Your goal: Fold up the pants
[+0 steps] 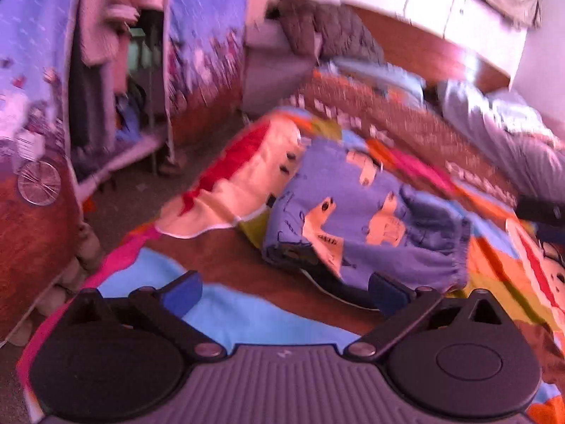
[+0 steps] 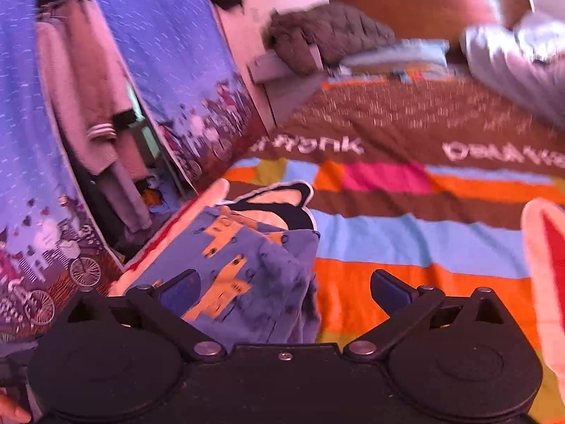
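The pants (image 1: 367, 226) are blue with orange prints and lie in a folded bundle on a bright striped blanket (image 1: 247, 314) on the bed. In the left wrist view my left gripper (image 1: 284, 293) stands open just short of the bundle's near edge, with nothing between its blue pads. Seen from the right wrist, the pants (image 2: 240, 268) lie low and left, partly behind the left finger. My right gripper (image 2: 284, 289) is open above them, and its pads press on nothing.
A blue printed fabric wardrobe (image 2: 169, 53) with hanging clothes stands to the left of the bed, across a strip of floor (image 1: 141, 194). A grey quilted cushion (image 2: 328, 31), pillows (image 1: 494, 123) and the wooden headboard (image 1: 423, 46) are at the far end.
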Demonstrator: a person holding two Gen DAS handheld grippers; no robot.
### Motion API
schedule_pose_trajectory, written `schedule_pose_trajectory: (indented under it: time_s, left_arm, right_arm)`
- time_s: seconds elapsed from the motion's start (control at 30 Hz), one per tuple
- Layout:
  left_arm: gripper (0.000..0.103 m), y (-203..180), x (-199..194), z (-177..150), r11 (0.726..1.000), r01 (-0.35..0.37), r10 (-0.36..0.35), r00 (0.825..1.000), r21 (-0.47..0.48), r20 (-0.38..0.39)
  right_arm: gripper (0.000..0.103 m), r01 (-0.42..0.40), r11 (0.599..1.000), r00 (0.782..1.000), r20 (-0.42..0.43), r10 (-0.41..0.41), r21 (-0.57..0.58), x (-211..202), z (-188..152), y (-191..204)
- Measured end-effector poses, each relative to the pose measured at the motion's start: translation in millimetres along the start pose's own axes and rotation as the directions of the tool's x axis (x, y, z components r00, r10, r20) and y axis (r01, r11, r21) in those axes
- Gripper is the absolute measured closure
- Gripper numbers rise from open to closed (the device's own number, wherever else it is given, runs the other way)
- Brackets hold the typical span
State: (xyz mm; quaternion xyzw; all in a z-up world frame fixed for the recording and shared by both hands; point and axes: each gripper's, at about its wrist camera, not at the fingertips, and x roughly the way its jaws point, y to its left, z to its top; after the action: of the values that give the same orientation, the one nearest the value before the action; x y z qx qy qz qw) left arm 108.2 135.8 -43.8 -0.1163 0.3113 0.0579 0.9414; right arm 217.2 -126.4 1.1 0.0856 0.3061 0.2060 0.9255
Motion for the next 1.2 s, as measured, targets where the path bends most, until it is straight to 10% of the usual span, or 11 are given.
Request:
schedule_pose_trajectory:
  time_s: [0.13, 0.47, 1.2]
  left_arm:
    - [0.000, 5.2, -39.6, -19.5, 0.994, 0.038, -0.023, 0.989, -0.103, 0.144]
    - [0.000, -17.5, -109.8, -66.7, 0.996, 0.046, -0.031, 0.982, -0.077, 0.188]
    - [0.000, -55.6, -101.0, -82.0, 0.997, 0.040, -0.047, 0.990, 0.060, 0.132]
  right_arm:
    - [0.001, 0.012, 1.000, 0.994, 0.105, -0.013, 0.018, -49.9, -32.9, 2.9]
    - [0.001, 0.034, 0.999, 0.966, 0.257, -0.037, 0.017, -130.6, -116.7, 4.8]
    - [0.001, 0.112, 0.994, 0.972, 0.206, -0.113, 0.016, -137.6, -153.5, -2.0]
